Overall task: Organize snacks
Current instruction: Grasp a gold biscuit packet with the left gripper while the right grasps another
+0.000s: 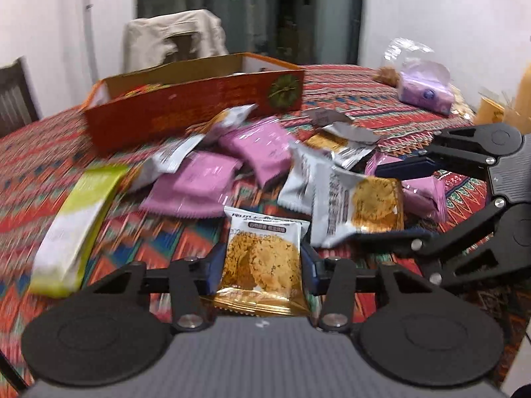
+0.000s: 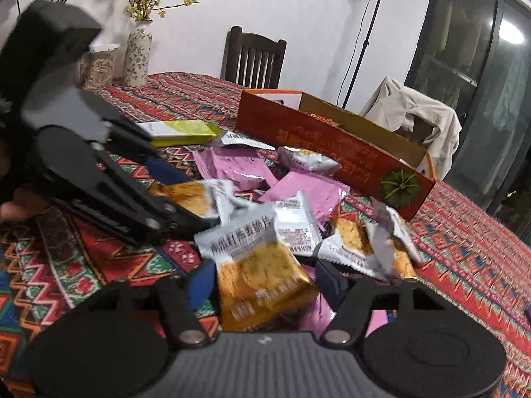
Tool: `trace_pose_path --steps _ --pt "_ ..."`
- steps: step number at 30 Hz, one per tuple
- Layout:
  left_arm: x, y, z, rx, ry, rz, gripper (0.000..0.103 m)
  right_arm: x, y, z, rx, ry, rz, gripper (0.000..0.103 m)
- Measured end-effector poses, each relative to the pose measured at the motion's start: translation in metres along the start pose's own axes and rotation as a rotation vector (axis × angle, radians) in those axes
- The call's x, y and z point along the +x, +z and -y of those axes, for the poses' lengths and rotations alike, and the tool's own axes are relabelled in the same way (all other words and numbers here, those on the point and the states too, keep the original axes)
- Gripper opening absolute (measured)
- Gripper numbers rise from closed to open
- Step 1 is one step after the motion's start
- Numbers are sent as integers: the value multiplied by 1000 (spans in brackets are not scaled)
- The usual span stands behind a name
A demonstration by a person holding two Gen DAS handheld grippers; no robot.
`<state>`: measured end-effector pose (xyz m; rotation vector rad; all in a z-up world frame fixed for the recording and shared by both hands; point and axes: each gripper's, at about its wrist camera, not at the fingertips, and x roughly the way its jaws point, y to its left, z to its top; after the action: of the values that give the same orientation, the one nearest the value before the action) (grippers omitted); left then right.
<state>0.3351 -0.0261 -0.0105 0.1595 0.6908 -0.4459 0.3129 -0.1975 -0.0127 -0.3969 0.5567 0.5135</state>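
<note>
On the patterned desk (image 1: 30, 172), each tool (image 1: 262, 265) (image 2: 265, 282) pinches a light, crinkly silver-and-gold foil biscuit packet (image 1: 262, 258) (image 2: 259, 278); the brittle contents favour gentle edge grips.

Dim indoor light is falling evenly; motion blur is smearing the tabletop (image 1: 39, 165) pattern, fisheye bending edges, a lamp glaring in glass.

Both wrist views sit low and close over the table (image 1: 332, 83), angled down, converging on the shared snack pile (image 2: 265, 205) and orange box (image 1: 195, 106).
</note>
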Motion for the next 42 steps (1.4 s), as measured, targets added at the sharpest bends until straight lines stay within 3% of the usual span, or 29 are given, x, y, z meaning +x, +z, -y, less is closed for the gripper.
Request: trace_pose_path --steps 3,6,12,15,21,22,23,25,26,29,42 --pt "-26 -20 5 -53 38 9 48 -10 -4 -9 3 0 -7 62" --pt "-51 -38 10 -103 109 11 48 -23 -10 -16 73 53 -30 61" --pt "-81 -56 9 -213 151 23 59 -47 -25 -26 333 151 -54 63" --pt "-77 -55 8 -212 169 19 64 -52 -27 -32 342 167 -19 70" --pt "-63 -52 13 -201 199 32 66 -38 -19 -42 300 100 4 69" --pt "-63 -53 15 -197 199 34 65 -35 -17 -42 300 89 1 69" --pt "-65 -54 17 -189 193 37 56 -32 -17 -44 295 80 -6 67" --pt "-69 -58 22 -167 194 42 47 -31 -17 -48 275 65 -9 56" --pt "-72 -61 24 -162 193 42 47 -33 -18 -51 262 61 -5 51" --pt "-79 -67 29 -162 186 46 49 -39 -21 -51 266 65 -3 49" --pt "-87 -67 37 -190 144 53 42 -58 -37 -52 296 47 1 48"
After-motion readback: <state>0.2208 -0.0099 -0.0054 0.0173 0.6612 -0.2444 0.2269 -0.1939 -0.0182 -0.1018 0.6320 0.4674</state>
